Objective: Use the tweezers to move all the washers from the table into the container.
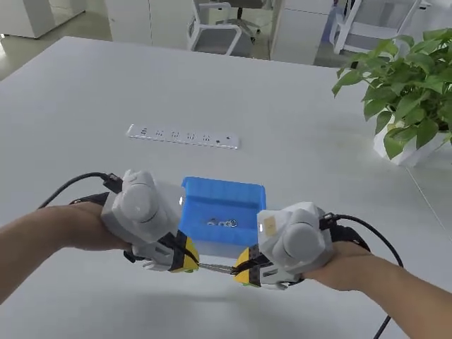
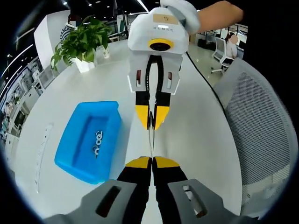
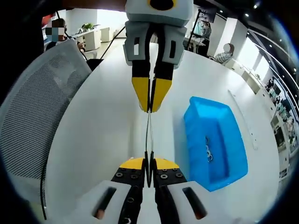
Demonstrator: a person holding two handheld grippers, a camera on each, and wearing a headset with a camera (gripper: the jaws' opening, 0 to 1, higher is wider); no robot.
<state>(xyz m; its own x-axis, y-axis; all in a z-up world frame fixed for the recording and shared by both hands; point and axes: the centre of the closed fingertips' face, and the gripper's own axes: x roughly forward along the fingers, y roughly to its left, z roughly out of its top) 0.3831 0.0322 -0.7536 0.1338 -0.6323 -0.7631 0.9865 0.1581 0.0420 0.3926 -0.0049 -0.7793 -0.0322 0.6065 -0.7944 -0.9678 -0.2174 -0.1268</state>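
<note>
Presently, the left gripper and right gripper face each other tip to tip just in front of the container, on its near side, above the table. Between them runs the tweezers, a thin metal strip parallel to the container's near wall.

Left gripper: jaws closed together, yellow tips pinching one end of the tweezers. Right gripper: jaws likewise closed, clamped on the other end. In the right gripper view the tweezers show as two slender arms lying almost against each other along their whole visible length. Both ends are hidden inside the jaws, so which end is the point, and whether anything is caught in it, cannot be told.

Washers: a small cluster of metal rings lies on the floor of the container, about its middle.

Beyond the container's far side lies a white power strip. A potted plant stands well apart from the container, to its far right.
</note>
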